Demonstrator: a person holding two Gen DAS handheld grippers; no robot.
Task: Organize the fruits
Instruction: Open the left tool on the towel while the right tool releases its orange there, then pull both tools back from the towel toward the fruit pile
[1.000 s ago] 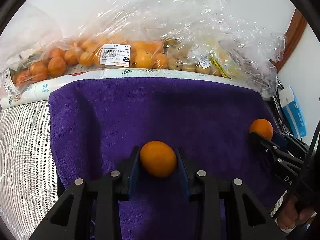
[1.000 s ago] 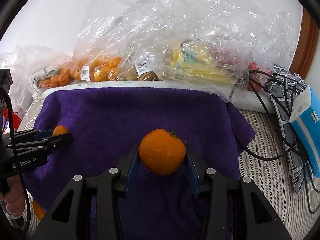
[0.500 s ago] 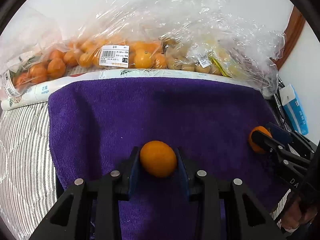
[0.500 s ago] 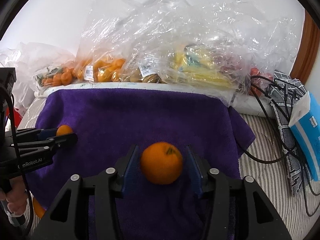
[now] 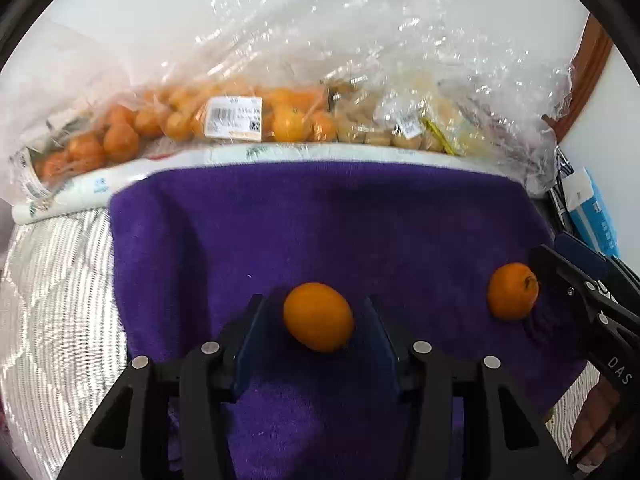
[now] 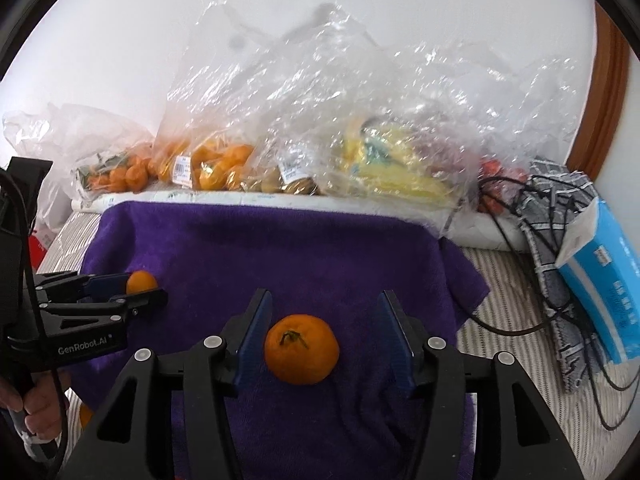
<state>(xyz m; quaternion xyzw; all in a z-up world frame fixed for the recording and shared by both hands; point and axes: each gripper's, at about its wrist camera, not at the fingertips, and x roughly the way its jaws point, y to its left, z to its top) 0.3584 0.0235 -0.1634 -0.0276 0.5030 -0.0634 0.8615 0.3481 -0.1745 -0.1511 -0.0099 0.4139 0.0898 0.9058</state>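
Two oranges lie on a purple towel (image 5: 320, 216). In the left wrist view a smooth orange (image 5: 319, 317) rests between the parted fingers of my left gripper (image 5: 316, 330), with a gap on each side. In the right wrist view a stemmed orange (image 6: 301, 355) sits on the towel (image 6: 280, 248) between the wide-open fingers of my right gripper (image 6: 326, 338). That stemmed orange also shows in the left wrist view (image 5: 513, 291), beside the right gripper's fingers (image 5: 568, 276). The left gripper (image 6: 136, 290) and its orange (image 6: 140, 281) show at the left.
Clear plastic bags of oranges (image 5: 176, 120), brown fruit (image 6: 296, 184) and bananas (image 6: 396, 176) line the wall behind the towel. A blue box (image 6: 604, 292), dark cables (image 6: 516, 216) and a grey cloth lie right. Striped bedding (image 5: 52, 300) surrounds the towel.
Both grippers have opened and let go of their oranges, which now rest on the towel. The right gripper's orange dropped lower between its fingers and rolled stem-up.
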